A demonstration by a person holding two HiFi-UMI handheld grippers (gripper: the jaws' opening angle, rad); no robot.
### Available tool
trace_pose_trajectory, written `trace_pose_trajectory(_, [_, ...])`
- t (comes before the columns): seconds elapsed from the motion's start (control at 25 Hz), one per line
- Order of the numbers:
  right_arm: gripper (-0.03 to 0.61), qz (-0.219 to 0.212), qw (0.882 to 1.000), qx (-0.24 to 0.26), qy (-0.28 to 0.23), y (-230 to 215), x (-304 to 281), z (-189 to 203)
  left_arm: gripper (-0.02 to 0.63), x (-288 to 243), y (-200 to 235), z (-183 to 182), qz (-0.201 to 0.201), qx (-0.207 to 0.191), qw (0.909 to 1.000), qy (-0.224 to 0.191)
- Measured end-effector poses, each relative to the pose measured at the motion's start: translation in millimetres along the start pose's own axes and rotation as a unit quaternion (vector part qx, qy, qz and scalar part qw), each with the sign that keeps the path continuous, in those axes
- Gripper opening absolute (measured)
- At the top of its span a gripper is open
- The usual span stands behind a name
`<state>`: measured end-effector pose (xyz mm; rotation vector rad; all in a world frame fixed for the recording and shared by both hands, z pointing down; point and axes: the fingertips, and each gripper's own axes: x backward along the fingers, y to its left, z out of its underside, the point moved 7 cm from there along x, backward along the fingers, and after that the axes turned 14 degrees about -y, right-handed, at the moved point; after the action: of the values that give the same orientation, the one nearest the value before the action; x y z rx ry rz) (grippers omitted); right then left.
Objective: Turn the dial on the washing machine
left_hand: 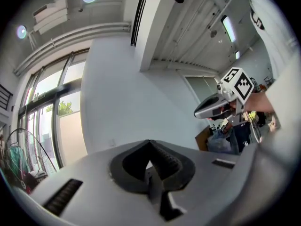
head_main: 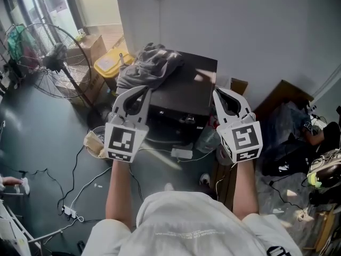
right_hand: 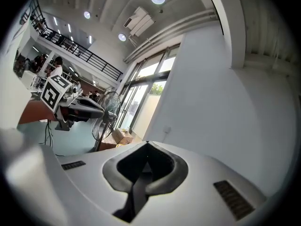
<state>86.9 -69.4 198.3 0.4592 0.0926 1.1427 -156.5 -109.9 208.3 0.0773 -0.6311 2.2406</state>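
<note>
The washing machine (head_main: 187, 92) is a black box in the middle of the head view, against the white wall, with a heap of grey clothes (head_main: 152, 63) on its top. Its dark front panel (head_main: 171, 114) is too dim to pick out the dial. My left gripper (head_main: 141, 91) is raised in front of the machine's left side, shut and empty. My right gripper (head_main: 220, 93) is raised at the machine's right edge, also shut with nothing in it. Both gripper views look up at wall and ceiling. The left gripper (left_hand: 149, 144) and the right gripper (right_hand: 146, 146) each show their tips meeting.
A standing fan (head_main: 50, 60), a yellow bin (head_main: 109, 63) and cardboard boxes (head_main: 90, 49) are at the left. Cables and a power strip (head_main: 69, 212) lie on the dark floor. Bags and clutter (head_main: 290, 127) fill the right side, beside a brown board (head_main: 229, 175).
</note>
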Motion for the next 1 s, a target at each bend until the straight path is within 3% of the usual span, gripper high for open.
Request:
trace_pose_trajectory(0.32, [0.014,-0.008,1.000,0.000,-0.004,4,-3,-5,0.017,1,-1,-13,0.003,-0.020,0.9998,-0.009])
trace_pose_trajectory(1.0, [0.014,-0.008,1.000,0.003,0.014,5,-6,9,0.017,-3,1,3,0.005,-0.015,0.9998,0.008])
